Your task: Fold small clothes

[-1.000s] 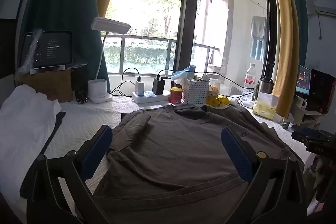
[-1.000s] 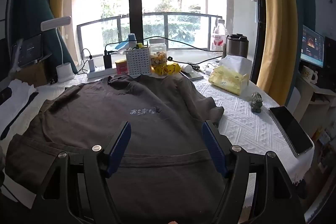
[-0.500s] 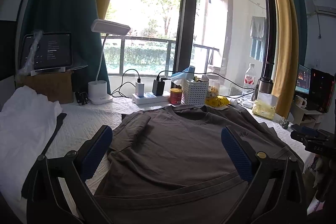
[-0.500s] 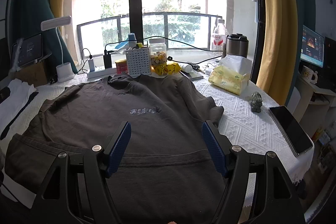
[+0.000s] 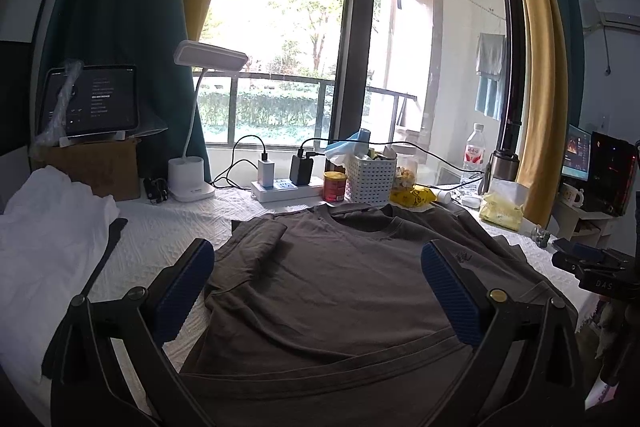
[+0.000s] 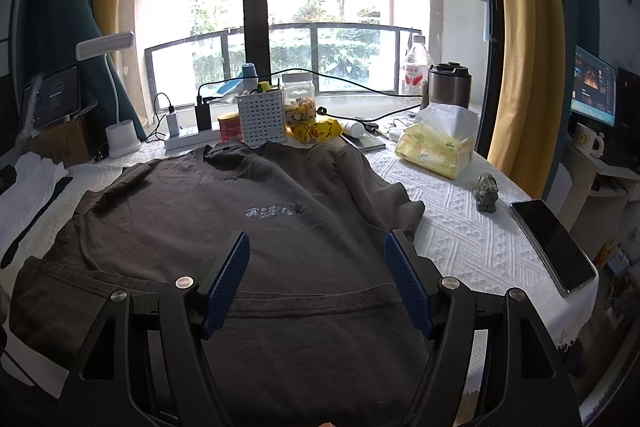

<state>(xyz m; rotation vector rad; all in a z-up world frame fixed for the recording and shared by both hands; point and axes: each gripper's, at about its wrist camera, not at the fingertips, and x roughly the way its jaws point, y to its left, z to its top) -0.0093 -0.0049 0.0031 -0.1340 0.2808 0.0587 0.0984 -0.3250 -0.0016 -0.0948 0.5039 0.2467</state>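
While the dark grey T-shirt (image 6: 224,211) lies spread flat on the counter (image 6: 460,227), collar toward the window, I hold my left hand-held gripper (image 5: 316,291) and my right hand-held gripper (image 6: 318,279) above its hem, both with jaws spread wide and pinching nothing.

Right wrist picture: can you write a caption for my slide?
Open right tongs hover over a dark T-shirt spread flat on the white tablecloth.

a phone (image 6: 554,244) lies near a tissue pack (image 6: 434,147) on the white tablecloth (image 6: 460,231).
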